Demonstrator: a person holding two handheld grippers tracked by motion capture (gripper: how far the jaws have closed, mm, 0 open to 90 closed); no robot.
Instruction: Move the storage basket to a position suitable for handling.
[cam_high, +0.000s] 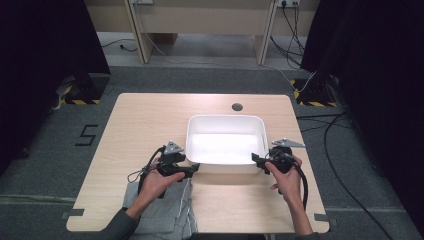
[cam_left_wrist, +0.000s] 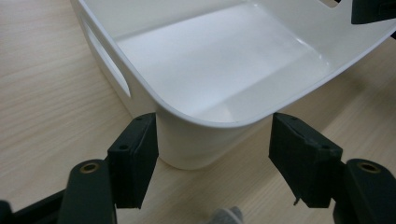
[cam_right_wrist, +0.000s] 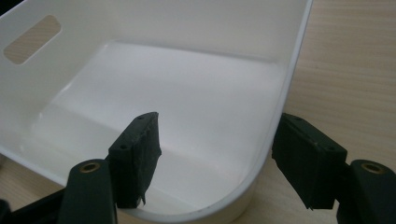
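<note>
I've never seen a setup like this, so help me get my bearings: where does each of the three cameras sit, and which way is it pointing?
High view: fixed above the person's side, looking forward and down on the wooden table; forearms, hands, left gripper and right gripper show.
Left gripper view: rides that gripper, facing the white plastic bin's near corner; its open black jaws show.
Right gripper view: rides that gripper, facing into the bin; its jaws straddle the wall.
All views share the bin.
</note>
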